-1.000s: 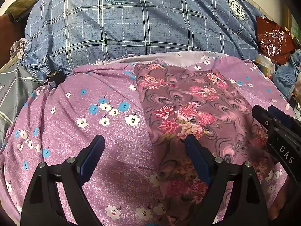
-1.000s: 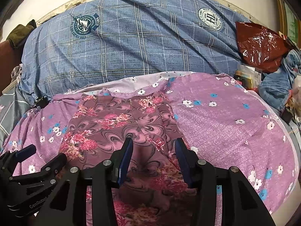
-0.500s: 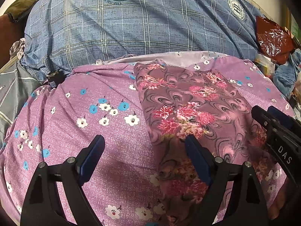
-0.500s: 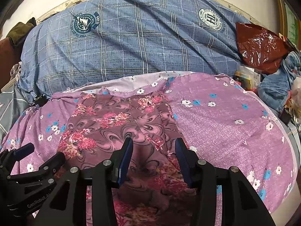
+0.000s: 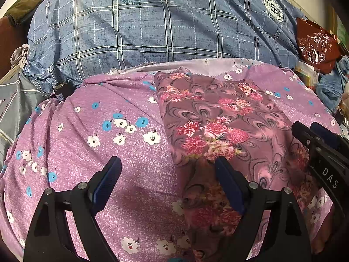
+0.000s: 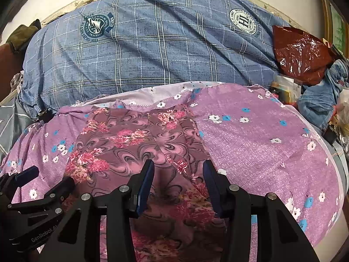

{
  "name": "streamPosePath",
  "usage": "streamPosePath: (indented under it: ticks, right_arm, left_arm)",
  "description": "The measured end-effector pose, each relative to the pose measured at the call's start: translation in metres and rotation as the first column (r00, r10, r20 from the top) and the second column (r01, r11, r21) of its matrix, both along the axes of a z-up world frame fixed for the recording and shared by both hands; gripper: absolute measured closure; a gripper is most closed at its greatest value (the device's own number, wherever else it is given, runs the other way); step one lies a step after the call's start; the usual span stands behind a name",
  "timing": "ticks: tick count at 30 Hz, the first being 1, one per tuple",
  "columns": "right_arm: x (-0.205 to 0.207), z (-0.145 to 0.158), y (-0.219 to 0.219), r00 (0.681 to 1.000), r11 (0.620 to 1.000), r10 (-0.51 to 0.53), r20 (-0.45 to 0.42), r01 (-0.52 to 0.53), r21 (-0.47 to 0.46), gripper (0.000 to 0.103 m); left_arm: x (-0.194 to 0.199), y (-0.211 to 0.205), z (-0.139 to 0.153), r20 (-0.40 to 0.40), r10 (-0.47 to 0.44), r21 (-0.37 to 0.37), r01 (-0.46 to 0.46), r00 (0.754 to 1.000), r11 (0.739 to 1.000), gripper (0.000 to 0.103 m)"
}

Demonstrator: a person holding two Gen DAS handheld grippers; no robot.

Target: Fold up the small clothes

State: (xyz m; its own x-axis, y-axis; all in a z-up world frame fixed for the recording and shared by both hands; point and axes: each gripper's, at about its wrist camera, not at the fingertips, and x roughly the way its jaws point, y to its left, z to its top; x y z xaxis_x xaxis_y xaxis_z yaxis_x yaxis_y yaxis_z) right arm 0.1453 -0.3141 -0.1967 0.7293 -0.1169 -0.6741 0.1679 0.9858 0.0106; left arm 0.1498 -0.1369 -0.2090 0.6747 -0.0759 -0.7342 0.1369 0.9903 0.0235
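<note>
A mauve garment with pink flowers (image 5: 218, 120) (image 6: 130, 139) lies spread flat on a purple flowered sheet (image 5: 87, 131) (image 6: 261, 148). My left gripper (image 5: 166, 163) (image 6: 51, 175) hovers wide open over the garment's left edge, one finger above the sheet and the other above the garment, with nothing between them. My right gripper (image 6: 178, 164) (image 5: 306, 127) hovers over the garment's near right part. Its jaws stand partly open, and the cloth lies flat below them, not pinched.
A big blue checked quilt (image 5: 152, 32) (image 6: 152, 50) is bunched up behind the sheet. A red plastic bag (image 6: 301, 54) and blue denim clothes (image 6: 320, 96) lie at the back right. Grey striped cloth (image 5: 13, 109) lies at the left.
</note>
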Motion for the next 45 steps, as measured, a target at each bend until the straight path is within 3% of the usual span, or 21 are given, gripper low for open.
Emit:
streamPosePath:
  ticks: [45]
  right_arm:
    - [0.0024,-0.0051,-0.0016,1.000,1.000,-0.013,-0.028,0.013,-0.012,0.055]
  left_arm:
    - [-0.0011,-0.0040,-0.0023,-0.004,-0.003,0.006,0.003,1.000,1.000,0.015]
